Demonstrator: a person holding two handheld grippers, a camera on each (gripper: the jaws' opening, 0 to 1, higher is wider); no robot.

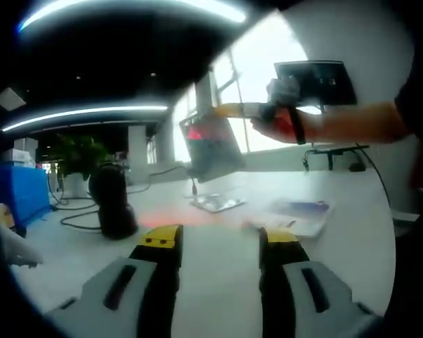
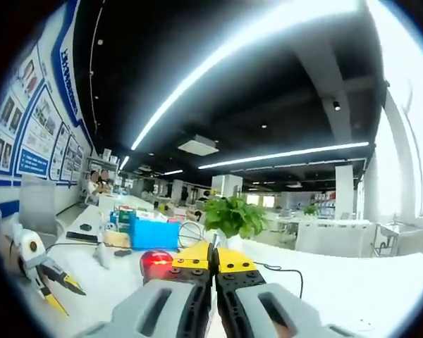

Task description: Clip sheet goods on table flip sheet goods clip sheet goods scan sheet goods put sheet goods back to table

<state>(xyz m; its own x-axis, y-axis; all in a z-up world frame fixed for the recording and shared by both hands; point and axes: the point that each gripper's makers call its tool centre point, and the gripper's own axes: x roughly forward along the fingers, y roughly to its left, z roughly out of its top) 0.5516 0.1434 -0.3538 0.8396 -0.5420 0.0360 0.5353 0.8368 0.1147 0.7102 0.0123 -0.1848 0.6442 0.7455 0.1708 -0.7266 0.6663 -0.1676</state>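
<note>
1. In the left gripper view, the left gripper (image 1: 218, 243) is hovering low over the white surface (image 1: 218, 282) with its jaws standing apart and nothing between them.
2. Ahead and to the left of those jaws, a dark rounded scanner (image 1: 111, 201) is sitting on the surface, and a faint red glow is lying on the surface just beyond the jaw tips.
3. Straight ahead and above the jaws, the sheet (image 1: 210, 146) is hanging in the air, tilted, with red light falling on its face.
4. Ahead and to the right, the right gripper (image 1: 229, 110) is reaching in from the right and holding the sheet by its top edge; a hand (image 1: 282, 116) is working it.
5. On the surface beyond the right jaw, more flat goods (image 1: 292, 218) are lying.
6. In the right gripper view, the right gripper's (image 2: 213, 264) yellow-tipped jaws are pressed close together with only a thin edge between them; the scanner's red light (image 2: 155, 259) is glowing just left of the tips, and the left gripper (image 2: 46, 278) is showing far to the left.
7. Judging by this, clipping and flipping are looking done and scanning is under way; returning the sheet to the surface is what remains.
</note>
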